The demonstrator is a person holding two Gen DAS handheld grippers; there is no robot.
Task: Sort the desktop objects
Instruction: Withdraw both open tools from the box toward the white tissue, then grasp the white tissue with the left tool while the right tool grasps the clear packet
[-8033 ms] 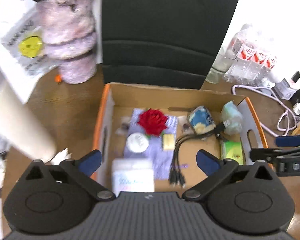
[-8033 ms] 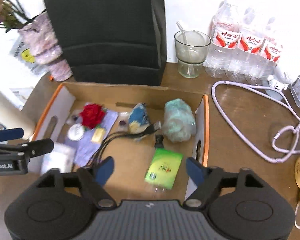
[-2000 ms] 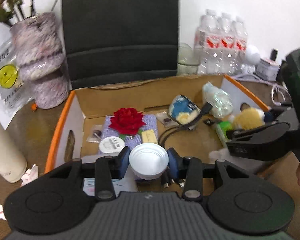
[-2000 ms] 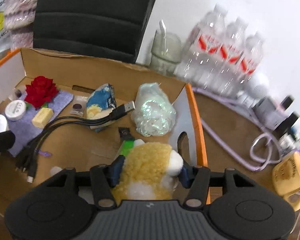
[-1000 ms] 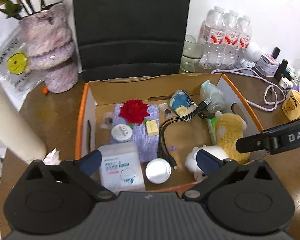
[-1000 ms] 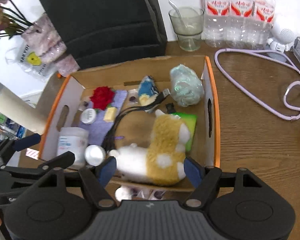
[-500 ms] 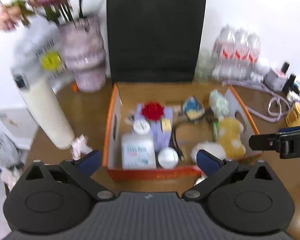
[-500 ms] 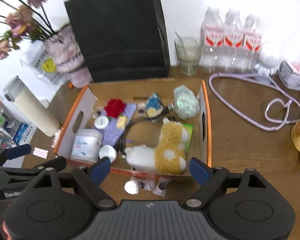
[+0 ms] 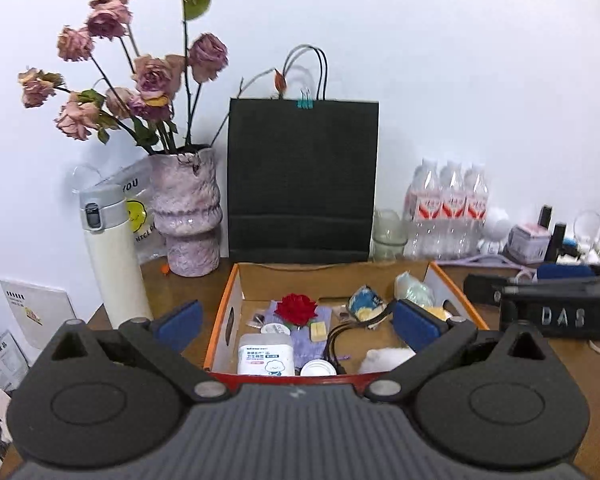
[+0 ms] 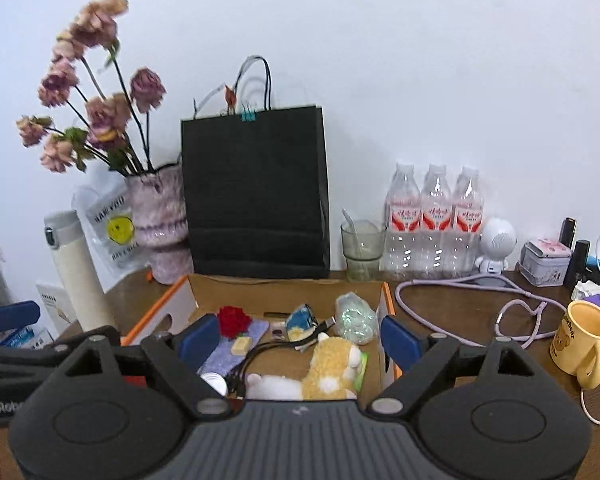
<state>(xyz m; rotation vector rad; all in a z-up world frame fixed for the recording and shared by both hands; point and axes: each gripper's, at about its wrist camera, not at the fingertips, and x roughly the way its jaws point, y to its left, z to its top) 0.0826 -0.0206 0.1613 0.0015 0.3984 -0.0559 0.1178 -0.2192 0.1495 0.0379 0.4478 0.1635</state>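
Bench (image 10: 460, 344): brown wood-grain top against a white wall, carrying everything below.

Black paper bag (image 9: 302, 178): upright at the wall, directly behind the box.

Cardboard box (image 9: 223, 320): open-topped, orange-edged, at the middle of the bench; the sorted things lie inside it.

Vase (image 9: 186, 210): mottled pink, holding dried roses, left of the bag.

Flask (image 9: 112, 256): cream with a grey cap, upright, left of the box.

Water bottles (image 10: 434, 220): three in shrink-wrap, at the wall to the right; a glass cup (image 10: 362, 250) stands just beside them.

Left gripper (image 9: 296, 326): jaws wide apart, nothing between them, held above the near edge of the box.

Right gripper (image 10: 300, 340): jaws have just been opening and stand wide apart, empty, above the box's near right part.

Plush toy (image 10: 324, 372): yellow and white, lying on its side in the box's near right corner.

Yellow mug (image 10: 580, 340): on the bench well right of the box.

Wipes tub (image 9: 265, 354): white, in the near left of the box; a round white lid (image 9: 318, 369) lies just beside it.

Black cable bundle (image 10: 276, 350): across the box's middle.

Red fabric rose (image 9: 296, 309): on a lilac cloth toward the back left.
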